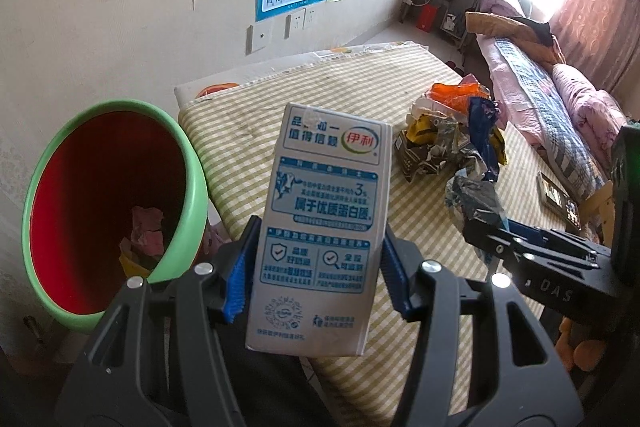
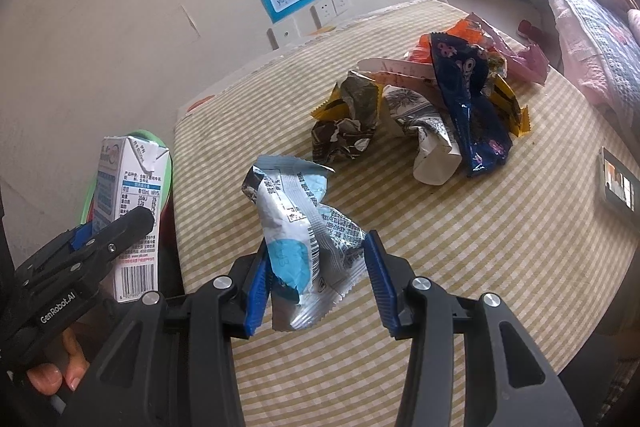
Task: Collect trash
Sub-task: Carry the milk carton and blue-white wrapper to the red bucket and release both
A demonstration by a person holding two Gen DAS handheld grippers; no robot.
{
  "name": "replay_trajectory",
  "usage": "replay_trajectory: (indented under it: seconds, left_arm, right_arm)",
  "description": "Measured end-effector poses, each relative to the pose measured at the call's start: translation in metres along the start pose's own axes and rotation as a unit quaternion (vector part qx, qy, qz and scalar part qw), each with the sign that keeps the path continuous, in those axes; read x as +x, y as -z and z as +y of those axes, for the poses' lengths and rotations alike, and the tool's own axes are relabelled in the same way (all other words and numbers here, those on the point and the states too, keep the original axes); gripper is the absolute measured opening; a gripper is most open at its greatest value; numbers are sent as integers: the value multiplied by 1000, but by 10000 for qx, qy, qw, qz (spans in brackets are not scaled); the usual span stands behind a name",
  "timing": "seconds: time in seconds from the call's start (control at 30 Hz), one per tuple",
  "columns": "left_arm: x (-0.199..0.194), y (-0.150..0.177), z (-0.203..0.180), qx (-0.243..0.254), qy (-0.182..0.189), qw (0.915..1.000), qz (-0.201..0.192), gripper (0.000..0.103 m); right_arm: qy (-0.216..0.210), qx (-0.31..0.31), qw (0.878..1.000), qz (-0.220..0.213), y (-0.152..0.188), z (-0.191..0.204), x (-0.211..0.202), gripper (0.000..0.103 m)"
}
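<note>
**Carton and wrapper gripped, bin at the table's left edge**

Far left, beside the table: green-rimmed bin (image 1: 116, 211), red inside, tilted toward the camera in the left wrist view, with a few crumpled scraps (image 1: 144, 239) lying at its bottom. Mostly hidden behind the carton in the right wrist view, only a sliver of green rim showing.

Next rightward: left gripper (image 1: 316, 267), clamped on a white-and-blue milk carton (image 1: 320, 227), blue pads pressing its two narrow sides, carton held upright and lifted over the table's near-left corner, close to the bin's rim. Same carton (image 2: 130, 219) seen side-on from the right wrist camera, barcode low on its face, fingertips of a hand (image 2: 56, 371) on the handle below.

Centre: checked yellow-and-white tablecloth (image 1: 320, 95) over the table.

Right of centre: right gripper (image 2: 316, 283), closed on a crumpled silver-and-blue wrapper (image 2: 300, 227), held just above the cloth, left pad clearly against it, right pad at its edge.

Further back and right: heap of remaining trash (image 2: 432, 107) on the cloth, including a dark blue snack bag (image 2: 472, 107), an orange wrapper (image 2: 460, 31), yellow-and-black packets and crumpled paper.

Far right edge of the table: phone (image 2: 618, 187) lying flat, screen lit.
</note>
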State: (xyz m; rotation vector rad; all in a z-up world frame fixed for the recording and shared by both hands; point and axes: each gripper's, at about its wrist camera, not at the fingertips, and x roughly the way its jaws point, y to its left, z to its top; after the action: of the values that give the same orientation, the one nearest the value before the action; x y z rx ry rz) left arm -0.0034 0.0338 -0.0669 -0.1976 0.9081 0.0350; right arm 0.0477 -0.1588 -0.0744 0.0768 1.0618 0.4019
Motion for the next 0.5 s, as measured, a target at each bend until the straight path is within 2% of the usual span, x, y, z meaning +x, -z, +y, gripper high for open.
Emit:
replay_trajectory:
  seconds: [0.5]
  left_arm:
    - [-6,1,14,-324,149,9993,-122,54]
  right_arm:
    - [58,-240,9996,158,6,17,11,43]
